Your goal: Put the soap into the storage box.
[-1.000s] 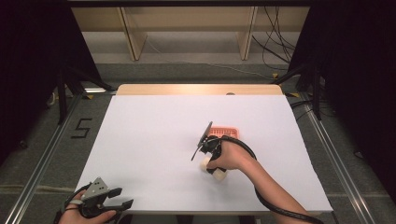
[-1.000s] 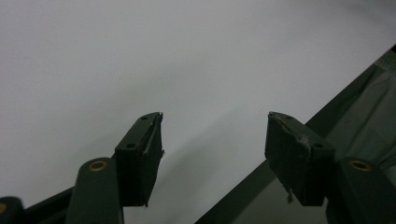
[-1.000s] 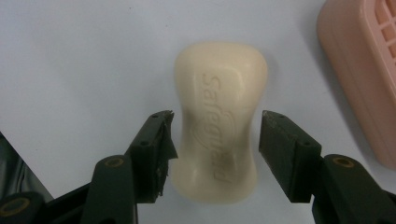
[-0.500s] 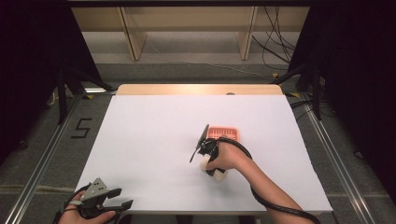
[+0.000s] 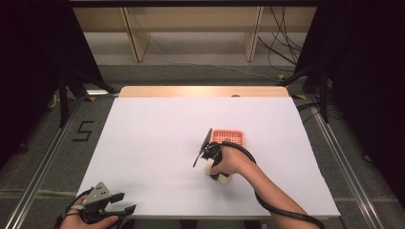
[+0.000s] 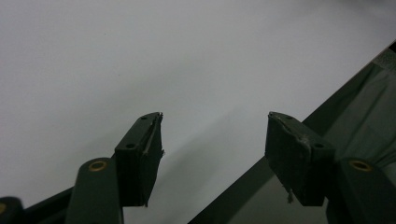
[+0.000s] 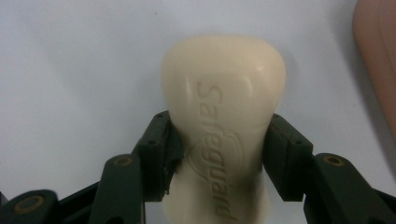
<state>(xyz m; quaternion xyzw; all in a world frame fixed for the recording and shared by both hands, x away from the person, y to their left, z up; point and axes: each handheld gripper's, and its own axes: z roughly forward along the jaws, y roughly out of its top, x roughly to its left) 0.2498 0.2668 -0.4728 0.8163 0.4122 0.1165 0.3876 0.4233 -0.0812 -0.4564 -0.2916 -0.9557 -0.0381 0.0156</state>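
Right gripper view looks straight down on a cream bar of soap [image 7: 223, 126] lying flat on the white bench [image 7: 70, 70], with the right gripper [image 7: 219, 158] astride it: the two black jaws have just been closing and now press on the bar's long sides near its waist, pinching it. The soap will likely handle as a hard, fairly light block with a smooth, rounded and somewhat slick surface, so the narrowed middle, where the sides dip inward, looks the safest place to hold; a grip on the rounded ends could squeeze it out. In the high view the bar sits mid-bench under the right hand [image 5: 229, 162], just in front of a pink slotted soap dish [image 5: 228, 137]. The left gripper [image 5: 102, 210] rests at the bench's near left corner, its jaws spread with nothing between them.
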